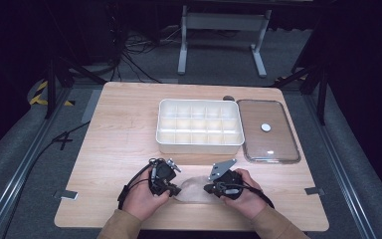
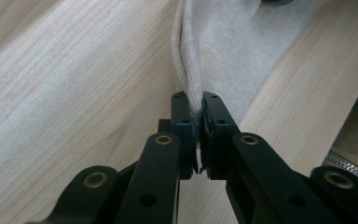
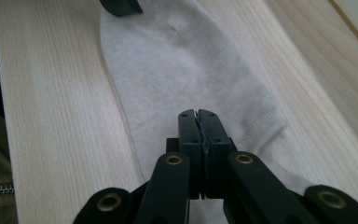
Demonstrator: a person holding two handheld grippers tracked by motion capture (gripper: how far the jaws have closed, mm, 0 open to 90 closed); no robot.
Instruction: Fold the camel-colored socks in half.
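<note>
A pale beige sock (image 1: 194, 188) lies flat on the wooden table (image 1: 124, 129) near its front edge, between the person's two hands. My left gripper (image 1: 175, 190) is at the sock's left end. In the left gripper view it (image 2: 199, 100) is shut on a raised fold of the sock (image 2: 223, 42). My right gripper (image 1: 208, 188) is at the sock's right end. In the right gripper view its jaws (image 3: 199, 113) are shut over the sock (image 3: 182, 70), near the ribbed cuff (image 3: 261, 126), with no fabric showing between them. The left gripper's tip (image 3: 121, 5) sits at the sock's far end.
A white box (image 1: 199, 147) divided into several compartments stands in the middle of the table. Its clear lid (image 1: 273, 144) lies flat to the right, with a small white disc (image 1: 265, 127) on it. Bare wood stretches to the left of the box.
</note>
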